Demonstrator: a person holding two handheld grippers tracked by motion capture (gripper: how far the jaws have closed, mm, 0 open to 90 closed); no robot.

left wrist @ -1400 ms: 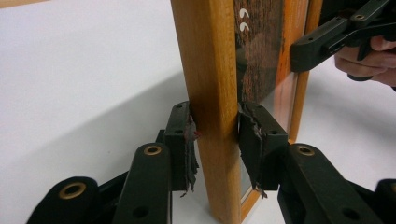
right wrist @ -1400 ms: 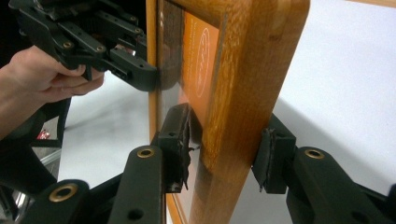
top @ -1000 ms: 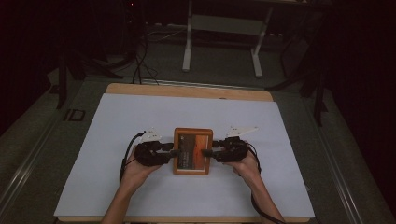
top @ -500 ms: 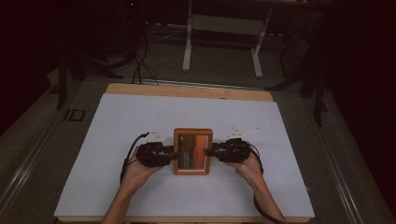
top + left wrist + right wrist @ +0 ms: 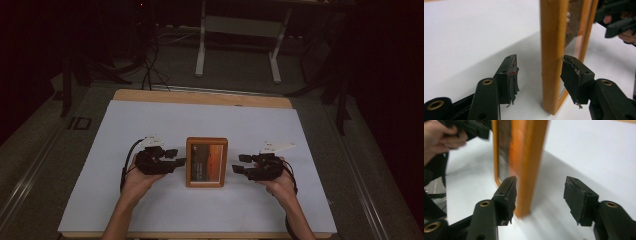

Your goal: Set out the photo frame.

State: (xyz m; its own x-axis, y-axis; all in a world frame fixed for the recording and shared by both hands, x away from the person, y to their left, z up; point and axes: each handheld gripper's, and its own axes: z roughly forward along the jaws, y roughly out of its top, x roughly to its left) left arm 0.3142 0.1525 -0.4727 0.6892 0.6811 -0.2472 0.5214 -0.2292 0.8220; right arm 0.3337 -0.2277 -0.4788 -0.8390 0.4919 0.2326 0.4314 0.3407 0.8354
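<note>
1. Picture frame (image 5: 206, 162), wooden, lies flat on the white table cover (image 5: 150, 125), between both grippers.
2. Left gripper (image 5: 178, 156) has just spread apart, its jaws either side of the frame's edge, not pressing.
3. Right gripper (image 5: 239, 164) has just opened, just beside the frame.

The surface (image 5: 150, 125) is being overlooked from above; the wooden frame (image 5: 206, 162) is being closely flanked by both claw-mounted cameras.
</note>
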